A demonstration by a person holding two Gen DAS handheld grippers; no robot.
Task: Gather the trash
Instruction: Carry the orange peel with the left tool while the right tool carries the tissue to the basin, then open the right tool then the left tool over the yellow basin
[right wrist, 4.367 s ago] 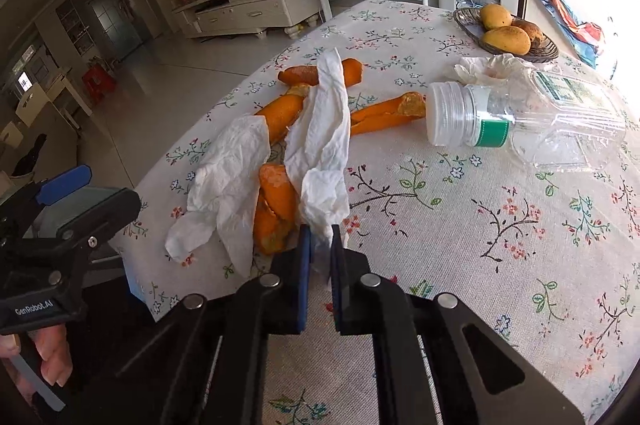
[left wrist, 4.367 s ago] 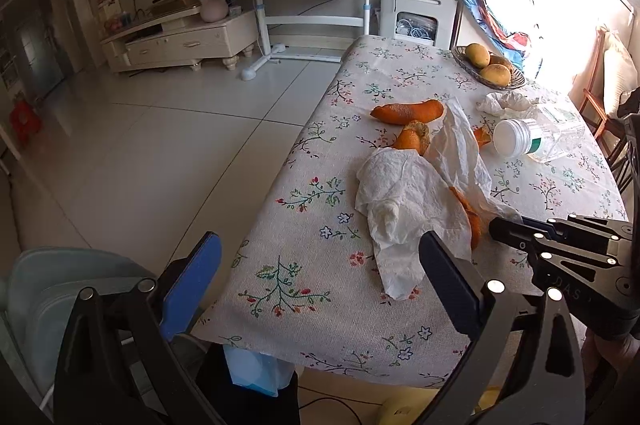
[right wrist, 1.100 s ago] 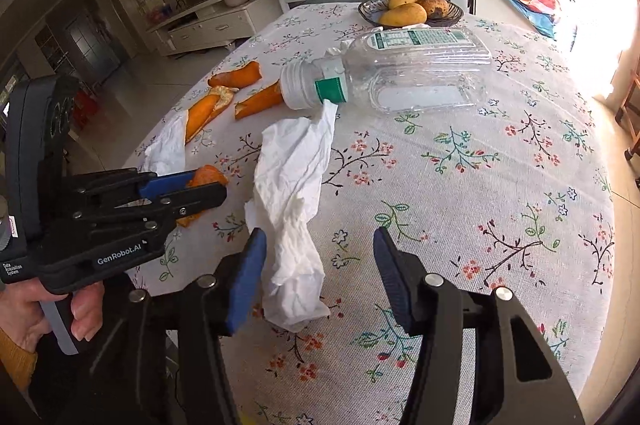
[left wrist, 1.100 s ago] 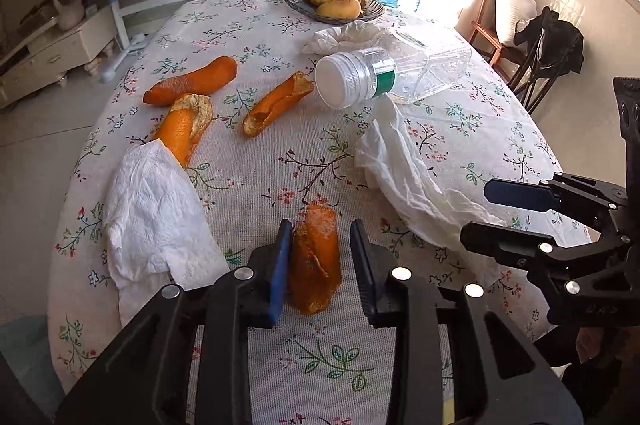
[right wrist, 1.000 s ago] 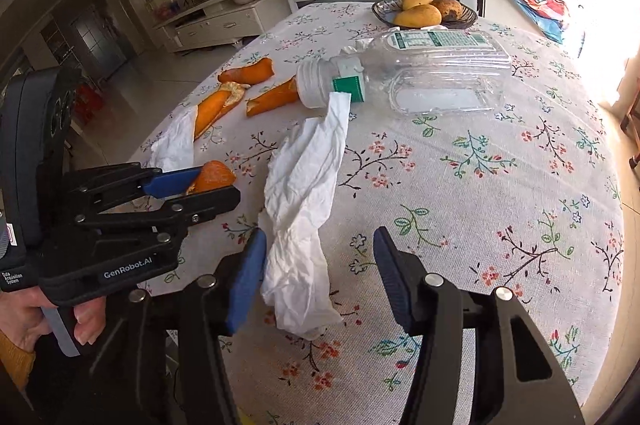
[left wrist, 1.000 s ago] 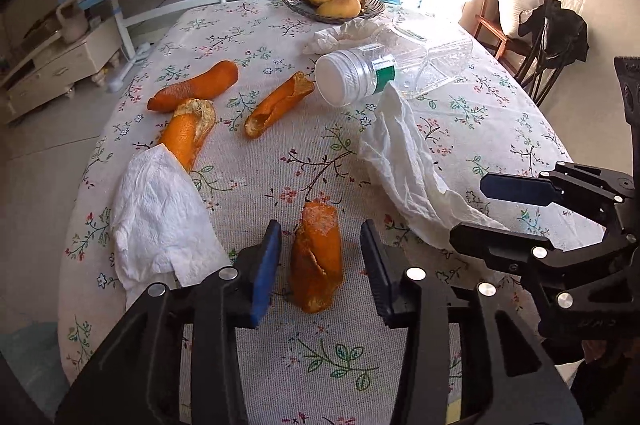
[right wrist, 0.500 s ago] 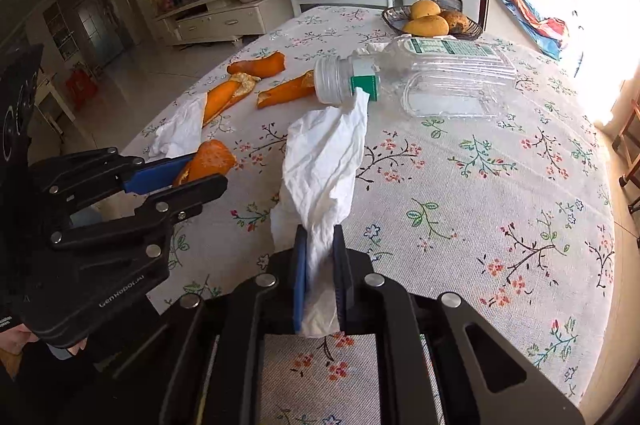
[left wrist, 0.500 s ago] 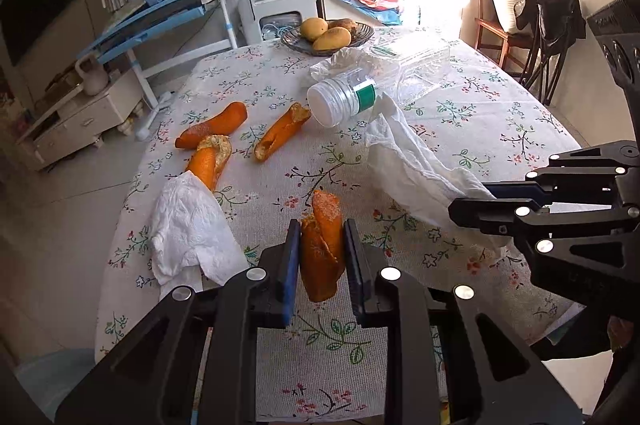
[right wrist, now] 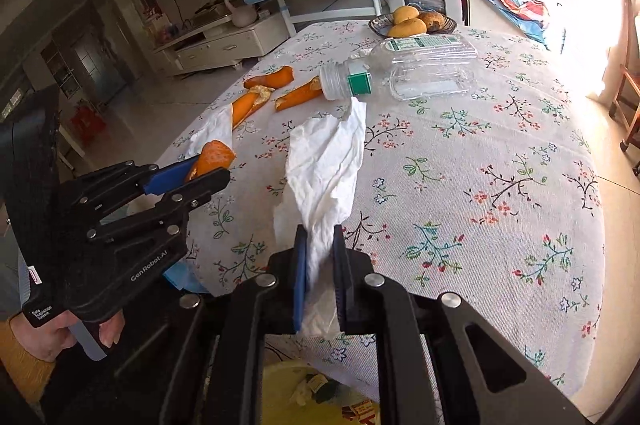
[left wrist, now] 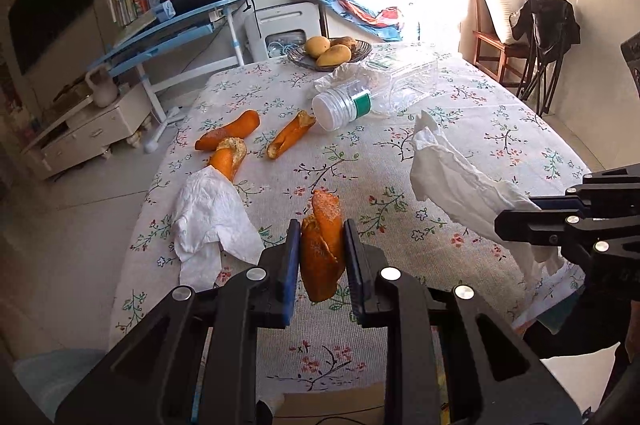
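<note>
While clamped between left gripper (left wrist: 320,257) jaws, orange peel (left wrist: 322,245) sits above table; right gripper (right wrist: 320,261) pinches tissue (right wrist: 328,161)

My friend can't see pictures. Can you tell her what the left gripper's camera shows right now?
The left gripper is pinching a piece of orange peel above a table with a flowery tablecloth. On the right, the right gripper holds a long white tissue. More peels, another tissue and a clear plastic bottle lie on the table.
</note>
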